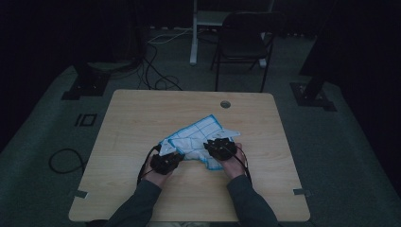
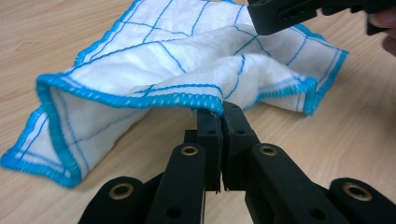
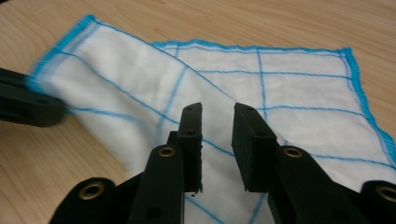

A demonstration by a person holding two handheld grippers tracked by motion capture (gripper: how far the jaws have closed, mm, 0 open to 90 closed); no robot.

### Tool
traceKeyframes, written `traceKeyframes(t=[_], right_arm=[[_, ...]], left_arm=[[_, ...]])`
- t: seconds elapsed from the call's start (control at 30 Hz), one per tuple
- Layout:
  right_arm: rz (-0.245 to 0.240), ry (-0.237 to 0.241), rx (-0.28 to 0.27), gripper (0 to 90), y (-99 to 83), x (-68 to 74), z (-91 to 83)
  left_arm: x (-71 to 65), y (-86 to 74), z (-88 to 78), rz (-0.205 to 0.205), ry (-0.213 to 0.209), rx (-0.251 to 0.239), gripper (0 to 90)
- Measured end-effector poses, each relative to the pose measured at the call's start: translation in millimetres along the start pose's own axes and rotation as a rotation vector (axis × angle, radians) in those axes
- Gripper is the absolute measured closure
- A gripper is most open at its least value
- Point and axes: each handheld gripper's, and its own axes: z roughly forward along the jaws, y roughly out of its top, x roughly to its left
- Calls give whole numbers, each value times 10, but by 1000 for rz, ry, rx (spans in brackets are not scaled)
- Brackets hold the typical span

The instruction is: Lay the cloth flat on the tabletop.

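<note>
A white cloth with blue grid lines and a blue stitched hem lies crumpled on the wooden table. My left gripper holds its near left side. In the left gripper view the jaws stand shut on the cloth's folded hem, which is lifted off the table. My right gripper hovers over the cloth's right part. Its jaws stand apart above the flat cloth, nothing pinched between them. The other gripper's black jaw sits at the left in the right gripper view.
A round cable hole sits near the table's far edge. A dark folding chair stands behind the table, and cables lie on the floor. Bare wood surrounds the cloth on all sides.
</note>
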Motion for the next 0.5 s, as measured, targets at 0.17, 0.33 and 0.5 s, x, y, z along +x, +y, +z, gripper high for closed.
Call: traceKeyframes(t=[0.17,0.33,0.5], right_arm=[[1,-18,20,719,-72,-51,2],[-6,-33,49,713,-140,-65,19],[-19,-39,62,713,-176,-70,28]], left_arm=[[-27,-128,-133,-9,-6,8,878],[-88,-243,-255,-21,-18,11,872],[-184,-244,-376,-14,-46,-13,857]])
